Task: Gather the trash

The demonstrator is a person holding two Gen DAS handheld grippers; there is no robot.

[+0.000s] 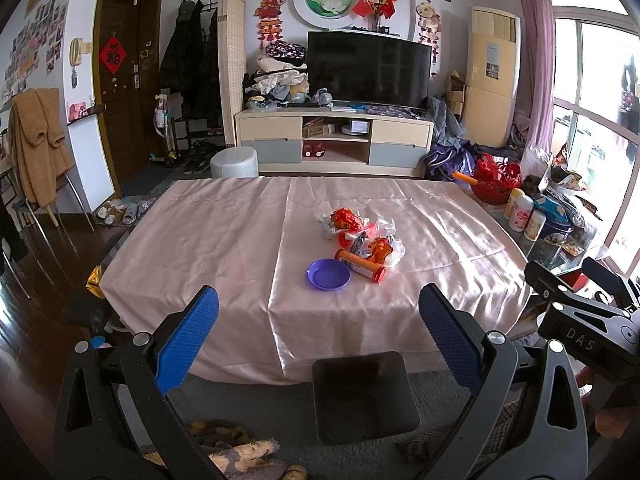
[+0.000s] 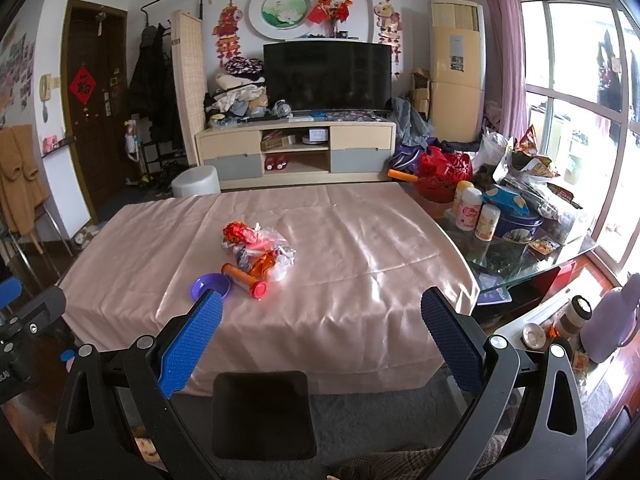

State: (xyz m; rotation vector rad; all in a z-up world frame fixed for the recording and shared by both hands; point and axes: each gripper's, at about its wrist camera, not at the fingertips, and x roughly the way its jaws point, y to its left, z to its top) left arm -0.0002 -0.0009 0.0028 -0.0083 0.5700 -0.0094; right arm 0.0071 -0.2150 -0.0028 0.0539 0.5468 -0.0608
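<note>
Both my left gripper (image 1: 318, 336) and right gripper (image 2: 322, 338) hang wide and empty, short of the surface (image 1: 224, 240). The trash pile (image 1: 362, 238) of crinkly wrappers lies mid-cloth, at 12 o'clock from my left. It looks light, soft and slippery; I'd pinch bunched folds. The orange tube (image 1: 360, 266) looks stiff; I'd grip its middle.

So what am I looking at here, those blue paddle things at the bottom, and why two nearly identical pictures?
No robot: a person holds a two-finger gripper in each hand, each with its own camera. One picture looks along the left gripper, the other along the right gripper. The blue paddles are finger pads. Both grippers are open and hold nothing. On the pink tablecloth lie a pile of crumpled wrappers, an orange tube and a purple dish. A black bin stands below, in front of the table.
</note>
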